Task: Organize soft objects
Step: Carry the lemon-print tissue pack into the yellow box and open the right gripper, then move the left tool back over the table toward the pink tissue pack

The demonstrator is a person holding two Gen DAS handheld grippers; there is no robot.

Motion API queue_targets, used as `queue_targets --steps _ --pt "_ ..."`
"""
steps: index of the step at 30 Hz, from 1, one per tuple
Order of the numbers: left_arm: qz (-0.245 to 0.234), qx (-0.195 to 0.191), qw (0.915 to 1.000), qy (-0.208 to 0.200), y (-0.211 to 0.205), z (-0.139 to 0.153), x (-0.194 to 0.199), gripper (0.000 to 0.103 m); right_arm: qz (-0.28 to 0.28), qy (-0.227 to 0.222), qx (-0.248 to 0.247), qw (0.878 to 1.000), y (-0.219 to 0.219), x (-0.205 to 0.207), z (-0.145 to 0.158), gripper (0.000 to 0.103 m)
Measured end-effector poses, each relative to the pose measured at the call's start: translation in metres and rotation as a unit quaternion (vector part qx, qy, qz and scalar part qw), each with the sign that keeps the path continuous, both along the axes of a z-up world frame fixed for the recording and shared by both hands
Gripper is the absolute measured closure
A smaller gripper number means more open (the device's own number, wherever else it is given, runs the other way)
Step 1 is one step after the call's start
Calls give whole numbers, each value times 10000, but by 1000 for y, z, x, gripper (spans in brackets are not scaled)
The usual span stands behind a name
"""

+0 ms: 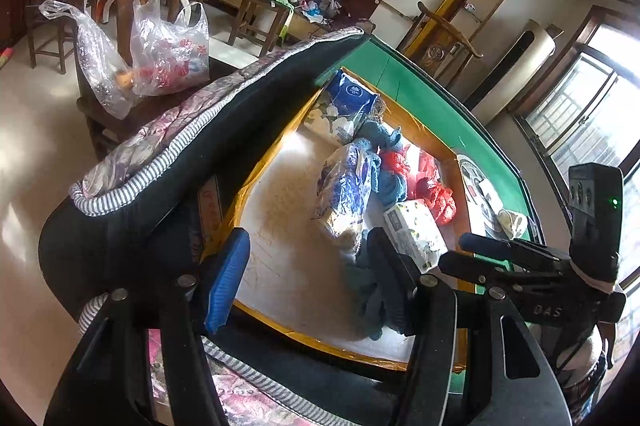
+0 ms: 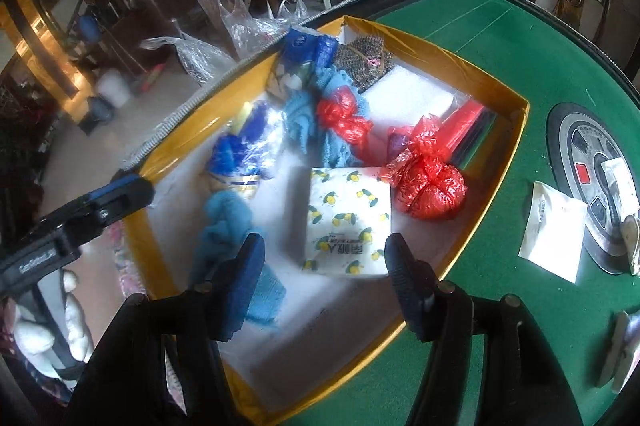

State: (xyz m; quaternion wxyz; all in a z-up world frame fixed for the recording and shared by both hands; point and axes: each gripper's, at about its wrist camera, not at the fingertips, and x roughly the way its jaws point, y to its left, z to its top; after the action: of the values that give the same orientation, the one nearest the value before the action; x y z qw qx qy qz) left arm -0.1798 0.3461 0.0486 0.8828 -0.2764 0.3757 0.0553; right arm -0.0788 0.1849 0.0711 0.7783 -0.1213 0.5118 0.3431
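1. Hovering over the near end of the yellow-walled box (image 2: 486, 162), the right gripper (image 2: 324, 278) has its fingers spread wide with nothing between them, pointing down at the lemon-print tissue pack (image 2: 348, 218).
2. Reaching over the box's near-left corner, the left gripper (image 1: 308, 266) is likewise spread and holds nothing; a dark cushion with striped piping (image 1: 208, 114) arches just beside its blue-padded finger (image 1: 226, 278).
3. Inside the box lie two knotted red plastic bags, one large (image 2: 426, 182) and one smaller (image 2: 344, 118), both crinkly.
4. Fuzzy blue cloth (image 2: 224, 230) sits beneath the right gripper's left finger; how many separate cloths there are, I cannot tell.
5. One glossy blue-and-clear packet (image 2: 240, 154) and one dark blue tissue pack (image 2: 308, 46) lie along the left wall.
6. The box rests on a green felt table (image 2: 500, 38).
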Motion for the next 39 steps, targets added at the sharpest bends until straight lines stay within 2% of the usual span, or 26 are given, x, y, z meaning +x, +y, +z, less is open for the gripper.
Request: queue_targets --steps 2,4,8,10,11,13,15,19,22,24,27,29,31,32,34,35,37,39 --pt "39 9 10000 -65 1 3 -2 43 219 157 162 9995 0 -8 3 45" --pt "128 -19 9997 -201 5 7 -7 43 595 701 457 9947 0 -19 1 45" --pt "318 -85 9986 -406 14 14 -15 43 1102 1734 907 9744 17 -33 -18 45" --pt "389 -89 9982 -454 18 16 -18 43 1207 2116 1007 9646 27 -30 -30 45" --pt "407 -97 9980 -469 19 16 -20 43 1202 2186 971 9635 32 -28 -36 45" --pt "409 -114 9980 -468 20 16 -20 43 1009 1982 790 9718 40 -20 -45 45" --pt "392 -116 9981 -452 18 17 -20 43 861 1929 830 9739 47 -6 -50 45" --pt "279 -91 9986 -442 12 21 -18 43 560 1424 836 9847 54 13 -41 45" --pt "205 87 9984 -521 6 28 -20 43 591 1331 1059 9837 43 7 -26 45" --pt "206 299 9976 -586 -1 33 -20 43 573 973 1157 9868 26 -1 -8 45" --pt "112 585 9958 -695 -18 42 -18 40 345 -148 1054 9937 -6 -18 27 45" --pt "58 835 9935 -772 -32 48 -16 35 93 -989 933 9907 -30 -30 50 43" --pt "32 1133 9897 -875 -46 56 -16 31 -261 -1872 784 9788 -52 -39 70 39" --pt "29 1281 9873 -936 -53 60 -17 26 -504 -2341 690 9685 -64 -46 78 28" --pt "20 1557 9824 -1030 -66 69 -17 20 -924 -3025 609 9467 -87 -54 88 15" --pt "-25 1651 9805 -1064 -72 72 -17 20 -1097 -3253 637 9371 -99 -57 92 10" --pt "-219 1707 9794 -1055 -83 76 -13 20 -1372 -3516 693 9234 -120 -54 96 8" --pt "-476 1682 9797 -986 -95 77 -7 20 -1605 -3475 586 9220 -140 -41 97 8"
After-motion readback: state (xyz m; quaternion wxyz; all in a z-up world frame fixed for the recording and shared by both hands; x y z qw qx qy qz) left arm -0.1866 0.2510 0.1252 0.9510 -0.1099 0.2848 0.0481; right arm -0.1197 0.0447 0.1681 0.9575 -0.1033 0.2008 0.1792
